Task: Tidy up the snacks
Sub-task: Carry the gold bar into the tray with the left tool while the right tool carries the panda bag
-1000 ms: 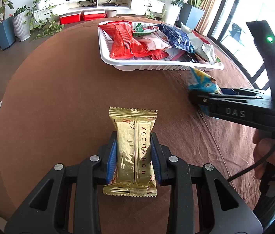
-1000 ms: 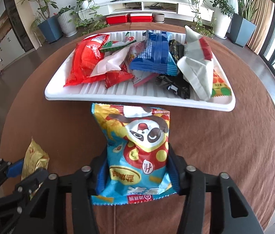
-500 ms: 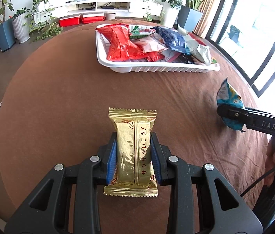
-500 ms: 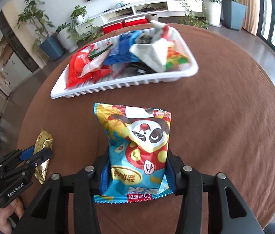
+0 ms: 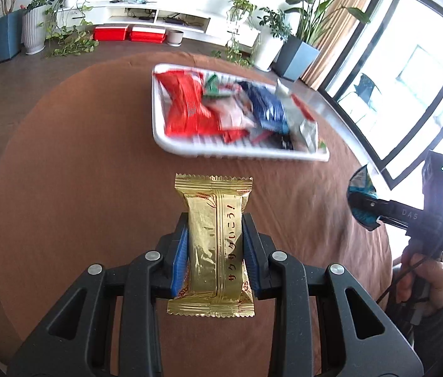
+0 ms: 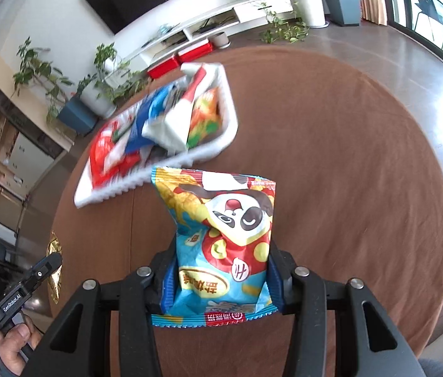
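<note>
My left gripper (image 5: pixel 215 220) is shut on a gold wafer packet (image 5: pixel 213 235) and holds it above the brown round table (image 5: pixel 80 157). My right gripper (image 6: pixel 219 251) is shut on a blue panda snack bag (image 6: pixel 221 245), also above the table. The right gripper with its bag shows at the right of the left wrist view (image 5: pixel 362 201). The left gripper shows at the lower left of the right wrist view (image 6: pixel 48 264). A white tray (image 5: pixel 237 155) full of snack packets, red (image 5: pixel 186 106), blue (image 5: pixel 268 110) and white, sits at the far side; it also shows in the right wrist view (image 6: pixel 221 144).
The table is covered with a brown cloth (image 6: pixel 347 172). Potted plants (image 5: pixel 32 25), a white low shelf (image 5: pixel 146 15) and red boxes (image 5: pixel 127 34) stand beyond it. Large windows (image 5: pixel 410 78) are to the right.
Both grippers have pulled back and risen away from the tray, each still holding its packet. The right gripper has swung rightward, so the tray now sits to its upper left.
</note>
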`<state>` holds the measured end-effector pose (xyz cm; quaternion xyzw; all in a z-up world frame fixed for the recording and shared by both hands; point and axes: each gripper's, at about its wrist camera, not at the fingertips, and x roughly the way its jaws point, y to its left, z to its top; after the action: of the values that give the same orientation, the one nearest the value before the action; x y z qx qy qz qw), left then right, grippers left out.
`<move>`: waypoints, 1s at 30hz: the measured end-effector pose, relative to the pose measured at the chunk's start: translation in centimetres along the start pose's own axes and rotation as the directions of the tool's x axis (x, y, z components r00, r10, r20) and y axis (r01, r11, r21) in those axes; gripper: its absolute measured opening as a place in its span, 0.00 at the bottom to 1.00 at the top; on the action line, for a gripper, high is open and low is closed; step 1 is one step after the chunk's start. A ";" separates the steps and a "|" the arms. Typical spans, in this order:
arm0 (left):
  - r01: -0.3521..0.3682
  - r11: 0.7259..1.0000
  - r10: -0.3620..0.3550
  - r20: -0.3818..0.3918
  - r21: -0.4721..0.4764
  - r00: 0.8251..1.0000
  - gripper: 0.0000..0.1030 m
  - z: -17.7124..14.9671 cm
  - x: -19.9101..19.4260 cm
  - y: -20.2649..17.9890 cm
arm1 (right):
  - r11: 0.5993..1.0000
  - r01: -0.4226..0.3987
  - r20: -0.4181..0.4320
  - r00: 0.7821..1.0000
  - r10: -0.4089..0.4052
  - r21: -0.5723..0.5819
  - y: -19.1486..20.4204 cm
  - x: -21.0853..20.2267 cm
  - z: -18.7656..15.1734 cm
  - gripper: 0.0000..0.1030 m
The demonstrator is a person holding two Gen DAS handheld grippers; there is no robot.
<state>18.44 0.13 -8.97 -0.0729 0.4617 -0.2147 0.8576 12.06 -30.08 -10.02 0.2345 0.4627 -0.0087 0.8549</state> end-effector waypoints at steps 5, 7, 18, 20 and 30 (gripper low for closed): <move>-0.011 0.999 0.009 0.047 0.041 0.999 0.28 4.2 -0.5 -1.0 | 0.998 -0.008 0.060 0.998 0.011 -0.054 1.5 -1.5 4.2 0.48; -0.015 0.998 0.011 0.065 0.065 0.998 0.28 6.4 -0.5 -1.6 | 0.996 -0.012 0.081 0.997 0.019 -0.085 2.6 -1.8 6.0 0.48; 0.011 0.996 -0.020 0.091 0.093 0.996 0.28 15.8 3.5 -4.0 | 0.968 -0.045 0.055 0.997 0.060 -0.248 11.3 3.1 13.6 0.48; 0.016 0.997 -0.022 0.081 0.080 0.996 0.28 16.5 4.7 -3.9 | 0.964 -0.042 0.025 0.998 0.050 -0.264 12.1 5.1 13.9 0.48; 0.018 0.999 -0.019 0.020 0.033 1.000 0.28 16.7 11.0 -2.2 | 0.964 0.004 -0.023 1.000 -0.010 -0.265 12.3 10.3 14.6 0.48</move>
<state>36.81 -7.82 -7.18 -0.0655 0.4486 -0.2295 0.8613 32.28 -23.01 -6.65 0.1166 0.4707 0.0532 0.8729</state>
